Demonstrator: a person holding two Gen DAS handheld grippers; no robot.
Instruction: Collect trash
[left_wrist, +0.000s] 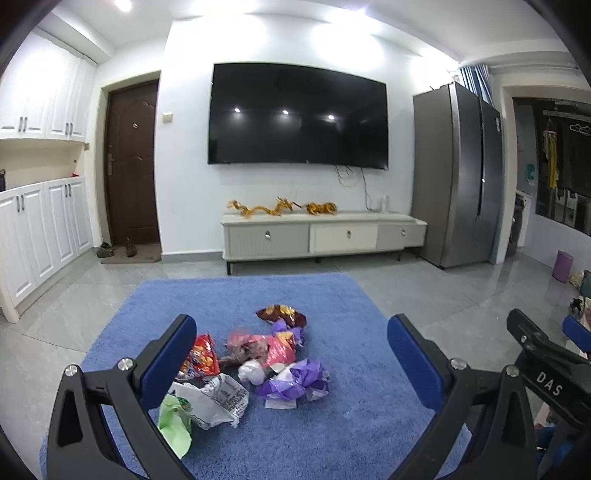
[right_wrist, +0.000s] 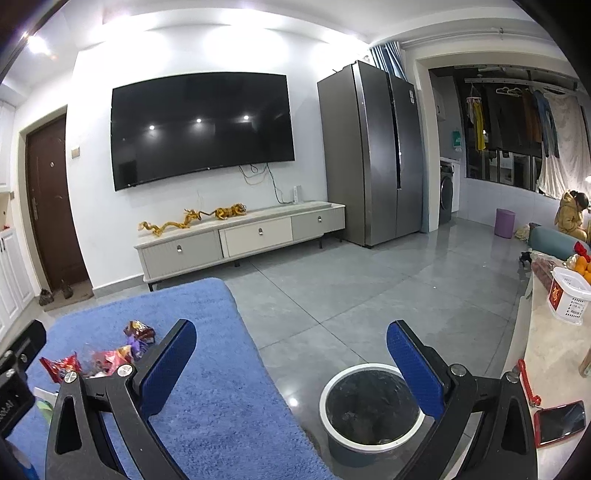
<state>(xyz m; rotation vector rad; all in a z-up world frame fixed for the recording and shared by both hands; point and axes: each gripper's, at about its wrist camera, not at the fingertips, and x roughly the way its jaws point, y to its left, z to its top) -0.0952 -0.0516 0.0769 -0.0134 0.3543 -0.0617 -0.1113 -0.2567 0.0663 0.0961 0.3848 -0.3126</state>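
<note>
Jaws of the left gripper (left_wrist: 291, 339) are spread wide w/ nothing between the blue pads; it is held above the near part of the blue rug (left_wrist: 332, 295). Jaws of the right gripper (right_wrist: 291, 343) are likewise spread wide and empty, held over the rug's right edge and the grey tile floor (right_wrist: 369, 280).

The trash is seen heaped approx. mid-rug, toward its near edge. A brown-orange snack wrapper (left_wrist: 281, 314) is lying at the far side of the heap. A pink wrapper (left_wrist: 271, 347) is found in the middle, w/ a red snack bag (left_wrist: 201, 356) to its left, partly hidden behind the left finger. A crumpled white wad (left_wrist: 251, 371) is touching the pink wrapper's near side. Purple wrappers (left_wrist: 299, 380) are piled at the heap's right. A white printed bag (left_wrist: 218, 400) and a green bag (left_wrist: 173, 424) are lying nearest, at the left.

A round bin (right_wrist: 369, 406) w/ a white rim and dark liner is set on the tiles just off the rug's right edge, partly hidden behind the right gripper's right finger. Whether anything is in it cannot be told.

A TV (left_wrist: 297, 114), a low cabinet (left_wrist: 321, 236) and a grey fridge (left_wrist: 458, 173) are lined along the far wall.
</note>
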